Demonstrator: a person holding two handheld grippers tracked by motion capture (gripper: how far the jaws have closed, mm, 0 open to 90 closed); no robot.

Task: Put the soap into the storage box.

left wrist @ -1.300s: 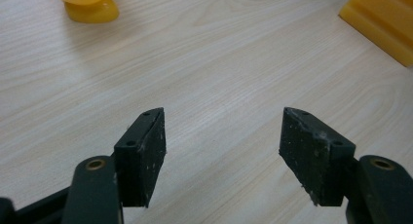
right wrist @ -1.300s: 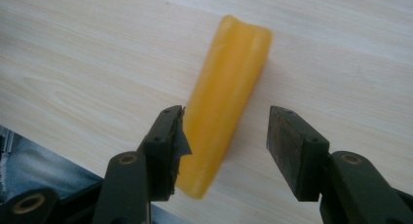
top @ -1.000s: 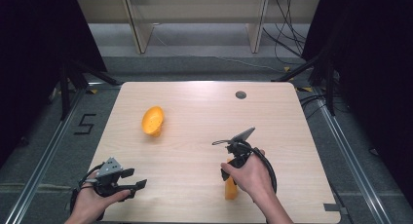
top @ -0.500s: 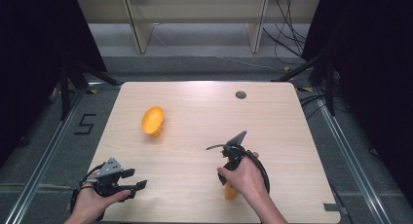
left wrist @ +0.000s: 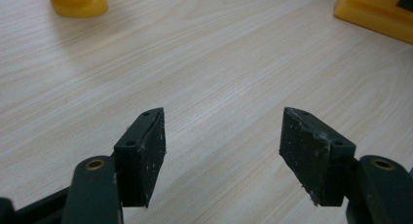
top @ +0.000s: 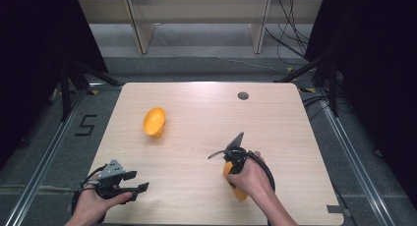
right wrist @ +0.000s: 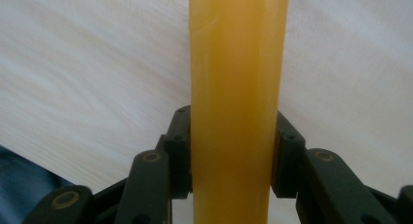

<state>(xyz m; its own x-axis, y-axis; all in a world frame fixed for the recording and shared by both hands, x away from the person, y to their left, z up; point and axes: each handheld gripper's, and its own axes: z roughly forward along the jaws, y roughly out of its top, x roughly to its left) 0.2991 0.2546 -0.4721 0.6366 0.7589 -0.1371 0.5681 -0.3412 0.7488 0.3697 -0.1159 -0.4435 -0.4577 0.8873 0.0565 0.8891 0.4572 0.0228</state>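
The right gripper [right wrist: 233, 156] is clamping a stiff, glossy, slippery-looking orange bar [right wrist: 237, 87] across its flat sides, lower frame; the left gripper [left wrist: 224, 151] is gaping empty

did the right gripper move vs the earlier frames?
Yes. The right gripper dropped toward the table's near edge, away from the dark hole; its jaws have just been closing, now shut on the orange block.
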